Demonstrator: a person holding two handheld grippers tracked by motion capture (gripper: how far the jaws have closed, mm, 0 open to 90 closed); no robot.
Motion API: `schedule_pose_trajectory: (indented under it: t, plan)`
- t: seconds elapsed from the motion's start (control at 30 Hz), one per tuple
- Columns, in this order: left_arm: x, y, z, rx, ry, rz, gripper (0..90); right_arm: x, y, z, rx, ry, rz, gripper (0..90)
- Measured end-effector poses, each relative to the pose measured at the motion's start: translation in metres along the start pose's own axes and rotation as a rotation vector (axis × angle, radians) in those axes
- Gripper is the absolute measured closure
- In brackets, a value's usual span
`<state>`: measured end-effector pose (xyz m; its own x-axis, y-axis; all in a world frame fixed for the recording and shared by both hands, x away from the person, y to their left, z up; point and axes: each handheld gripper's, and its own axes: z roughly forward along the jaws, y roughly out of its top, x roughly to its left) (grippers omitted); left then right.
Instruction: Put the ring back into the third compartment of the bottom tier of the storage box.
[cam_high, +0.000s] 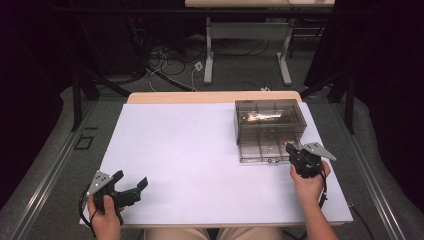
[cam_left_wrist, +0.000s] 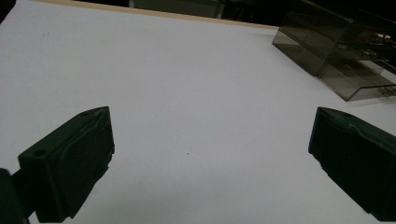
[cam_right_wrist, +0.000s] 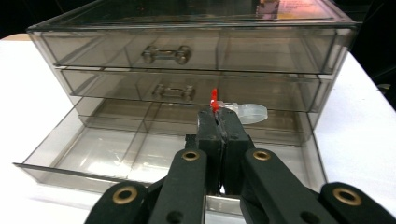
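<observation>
A smoky clear drawer unit (cam_high: 270, 117) (cam_left_wrist: 327, 46) (cam_right_wrist: 187, 60) stands at the far right of the white board (cam_high: 190, 165). Its bottom drawer (cam_high: 262, 150) (cam_right_wrist: 107, 154) is pulled out toward me; the two upper drawers are pushed in. My right gripper (cam_high: 295, 152) (cam_right_wrist: 217, 122) hovers at the open drawer's front right corner, shut on a small item (cam_right_wrist: 240, 112) with a red end and a clear rounded body. Down at the near left, my left gripper (cam_high: 132, 184) (cam_left_wrist: 210, 130) rests low over the board, open, nothing between its jaws.
Beyond the board's far wooden edge (cam_high: 215, 96) lie the floor, loose cables (cam_high: 170, 65) and the legs of another table (cam_high: 209, 50). Dark frame posts (cam_high: 77, 100) stand at either side.
</observation>
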<state>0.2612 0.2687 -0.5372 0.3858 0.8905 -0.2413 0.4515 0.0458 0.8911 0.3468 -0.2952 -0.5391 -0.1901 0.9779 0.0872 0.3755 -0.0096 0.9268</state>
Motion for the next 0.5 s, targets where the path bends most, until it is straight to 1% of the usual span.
schedule_pose_trajectory:
  t: [0.03,0.13,0.17,0.27,0.43,0.47,0.5]
  plan:
    - [-0.0002,0.0,0.0001,-0.001,0.001,-0.001,0.5,-0.0026,-0.0002,-0.0003,0.0,-0.01,0.007,89.4]
    - [-0.0003,0.0,0.0,-0.002,0.001,-0.002,0.6,-0.0048,-0.0005,0.0,-0.003,-0.013,0.006,89.4]
    - [-0.0003,0.0,0.0,-0.002,0.001,-0.002,0.6,-0.0067,-0.0012,-0.0003,-0.002,-0.025,0.006,89.4]
    - [-0.0002,-0.0001,0.0,-0.002,0.001,-0.003,0.6,-0.0076,-0.0017,-0.0001,0.004,-0.022,0.012,89.4]
    - [0.0,-0.0001,-0.0001,-0.001,0.001,-0.002,0.6,-0.0092,-0.0031,0.0014,0.001,-0.033,0.012,89.4]
    - [-0.0003,-0.0002,0.0001,-0.004,0.002,-0.007,0.6,-0.0092,-0.0031,0.0014,0.001,-0.033,0.012,89.4]
    - [-0.0003,-0.0003,0.0002,-0.005,0.001,-0.009,0.5,-0.0095,-0.0035,0.0013,0.01,-0.034,0.012,89.3]
